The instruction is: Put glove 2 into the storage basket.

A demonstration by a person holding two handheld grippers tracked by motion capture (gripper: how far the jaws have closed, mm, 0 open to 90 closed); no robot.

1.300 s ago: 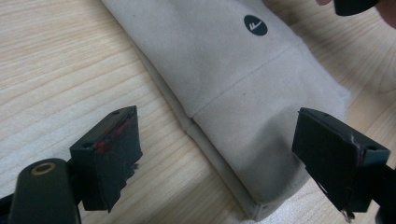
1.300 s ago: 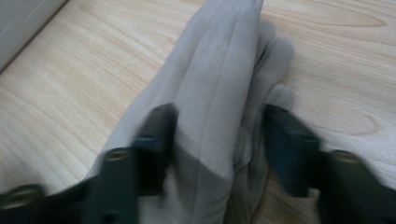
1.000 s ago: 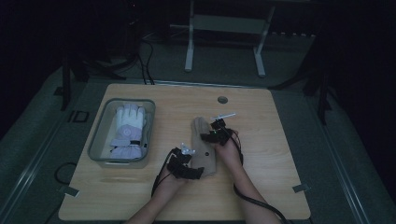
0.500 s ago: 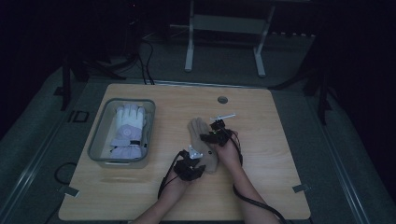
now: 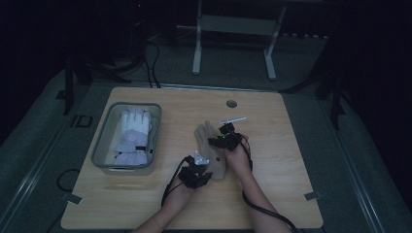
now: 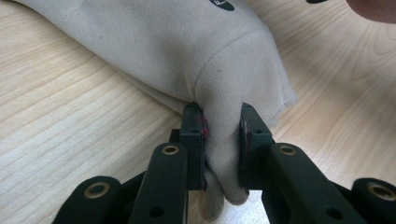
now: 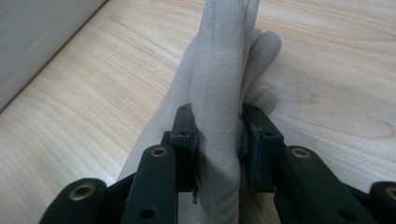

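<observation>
A beige suede glove (image 5: pixel 206 138) lies on the wooden table (image 5: pixel 291 160) in the high view, fingers pointing away from the person. My left gripper (image 5: pixel 199 164) is at its near cuff end and my right gripper (image 5: pixel 217 143) at its right edge. In the left gripper view my left gripper (image 6: pixel 222 135) pinches a raised fold of the cuff (image 6: pixel 224 84). In the right gripper view my right gripper (image 7: pixel 219 133) clamps an upright fold of the glove (image 7: pixel 219 70). Both pairs of jaws have just been closing, with glove fabric between them.
A grey bin (image 5: pixel 104 141) stands at the table's left and holds a white glove (image 5: pixel 133 128). Its pale wall (image 7: pixel 37 37) is off to the left in the right gripper view. A round cable hole (image 5: pixel 231 104) sits near the far edge. Cables trail back from both grippers.
Both grippers have closed onto the beige glove, pinching its fabric up into folds. The hands have stayed nearly where they were.
</observation>
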